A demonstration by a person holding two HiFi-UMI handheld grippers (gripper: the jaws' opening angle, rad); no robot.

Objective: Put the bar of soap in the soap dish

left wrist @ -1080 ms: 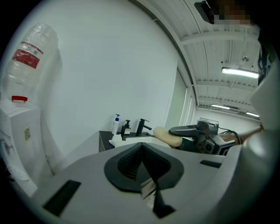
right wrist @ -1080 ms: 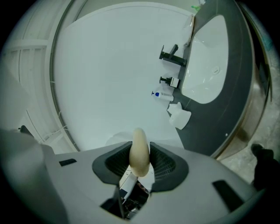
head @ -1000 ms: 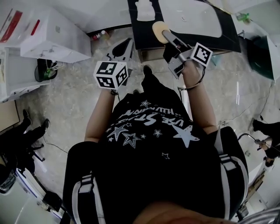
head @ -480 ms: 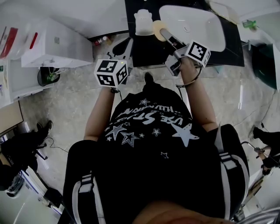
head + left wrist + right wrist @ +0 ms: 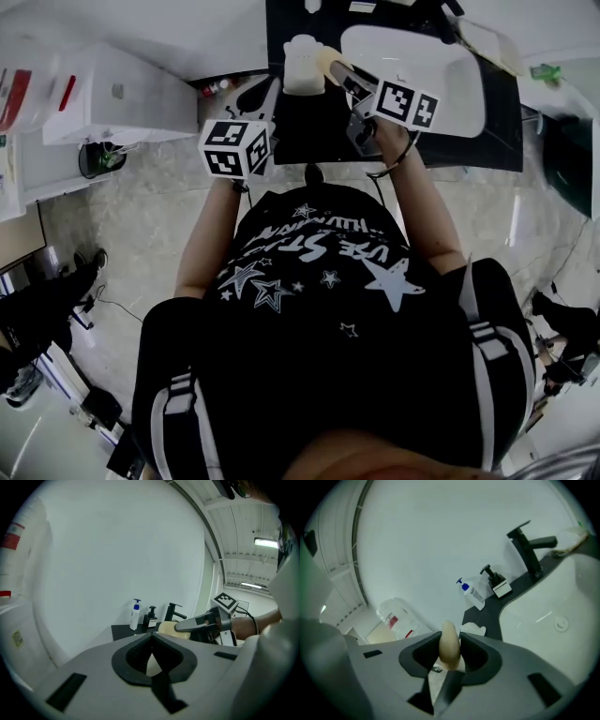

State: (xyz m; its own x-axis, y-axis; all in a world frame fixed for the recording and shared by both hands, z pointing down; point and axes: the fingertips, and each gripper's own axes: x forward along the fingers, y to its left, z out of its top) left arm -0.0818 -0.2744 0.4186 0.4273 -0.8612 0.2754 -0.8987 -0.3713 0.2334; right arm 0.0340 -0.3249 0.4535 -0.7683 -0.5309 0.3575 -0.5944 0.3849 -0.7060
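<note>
The bar of soap is pinched across its two flat sides by the right hand-held gripper, with its rounded end sticking out past the tips. It is held up in the air at the top middle of the head view, just to the right of the white soap dish, and it is not yet in the dish. The left hand-held gripper is pressed together with nothing in it, and it is kept lower left of the dish. The soap is judged to be hard, smooth and quite light, and it could slide out if it is squeezed too hard or near one end. A hold at the middle of the flat sides looks best. The dish sits on the black surface, close to that surface's left edge, so a hard bump could push it off. The white sink lies just to the right, and the soap could slip into it. The tap and two pump bottles are farther back. Open room is seen right above the dish.
</note>
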